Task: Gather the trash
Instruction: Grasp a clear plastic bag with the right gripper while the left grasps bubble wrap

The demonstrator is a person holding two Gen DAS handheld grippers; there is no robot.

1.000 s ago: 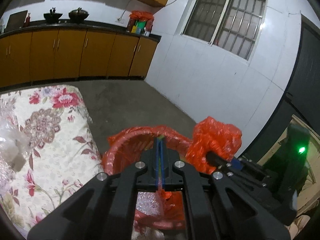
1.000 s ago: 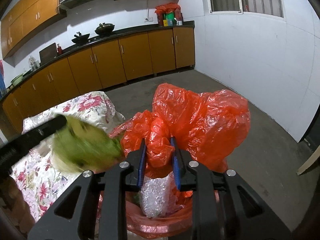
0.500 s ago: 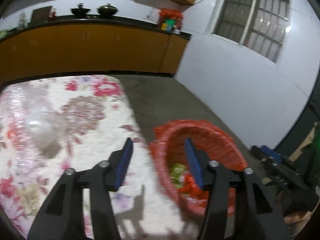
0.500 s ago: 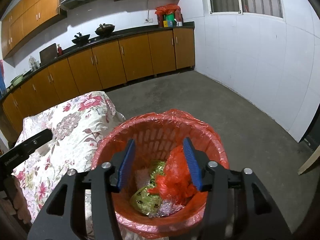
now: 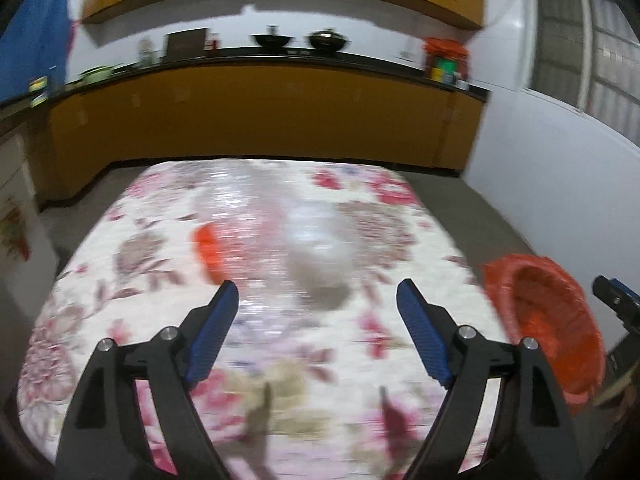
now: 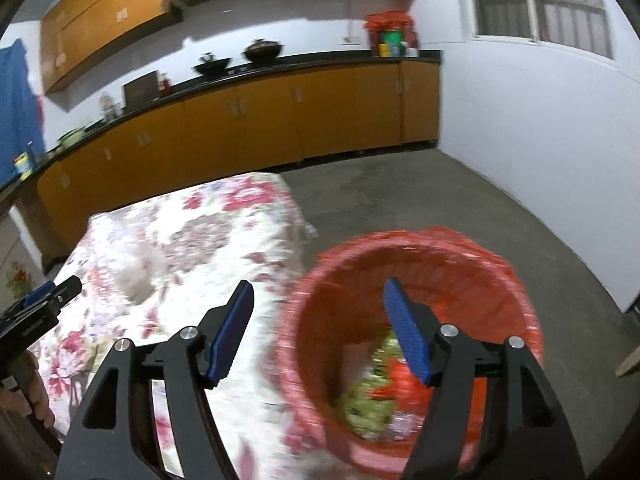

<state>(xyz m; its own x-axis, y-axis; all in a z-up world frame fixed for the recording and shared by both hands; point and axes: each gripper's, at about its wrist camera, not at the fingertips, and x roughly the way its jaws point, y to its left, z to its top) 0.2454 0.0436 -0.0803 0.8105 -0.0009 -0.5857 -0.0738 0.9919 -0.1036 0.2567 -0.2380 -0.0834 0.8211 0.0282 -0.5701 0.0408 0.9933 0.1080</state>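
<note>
Left hand-held gripper (image 5: 318, 300): jaws spread wide and just been opening, nothing between the blue pads; it points down over the flowered desk (image 5: 132, 320).
Right hand-held gripper (image 6: 318, 304): jaws also apart and just been opening, empty; one finger shows over the cloth, the other over the mouth of the red bin.
Red bin (image 6: 516, 280): stands on the floor just beside the desk's edge, lined with a red plastic bag; in the left wrist view it sits at the far right of the picture (image 5: 552, 320).
Trash already in: at the bottom of the bin lie green wrapping (image 6: 368, 404), a crumpled red piece and something clear and shiny. I'd judge that part of the job done.
Trash still out: a red scrap (image 5: 210, 252) lies on the cloth ahead and a little left of the left gripper, and a pale, see-through lump (image 5: 324, 256), which looks like clear plastic or bubble wrap, sits just beyond its open jaws. The blur keeps me from saying more about either.
Progress: partway, as I read it. Some pieces are binned, at least two remain on the desk.
Likely next: the left gripper seems lined up for the clear lump or the red scrap.
Person: a hand (image 6: 34, 396) grips the left tool's handle at the edge of the right wrist view.
Room: orange cabinets and a dark worktop with pots stand behind, well apart from the work.
</note>
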